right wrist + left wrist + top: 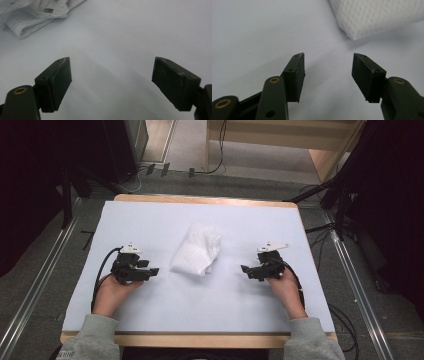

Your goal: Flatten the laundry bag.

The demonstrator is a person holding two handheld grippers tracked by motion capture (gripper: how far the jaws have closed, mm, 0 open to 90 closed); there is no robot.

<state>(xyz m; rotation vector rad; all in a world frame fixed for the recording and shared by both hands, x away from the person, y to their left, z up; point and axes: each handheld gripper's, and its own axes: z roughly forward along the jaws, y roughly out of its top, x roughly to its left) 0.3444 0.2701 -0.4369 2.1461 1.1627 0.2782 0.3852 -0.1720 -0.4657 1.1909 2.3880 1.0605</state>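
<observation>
Writing or labels cannot be read on the crumpled white textured cloth (197, 249), which lies mid-table on the pale blue table cover (150, 220), long axis running near-left to far-right. The left gripper (152, 271) and right gripper (245, 269) flank it, apart, jaws spread, empty.

A lab or workshop is showing here: a white-covered table (200, 312) is standing on grey carpet (40, 255), with metal floor rails (35, 290), loose cables (215, 167) and dark stands (345, 195) surrounding it.
</observation>
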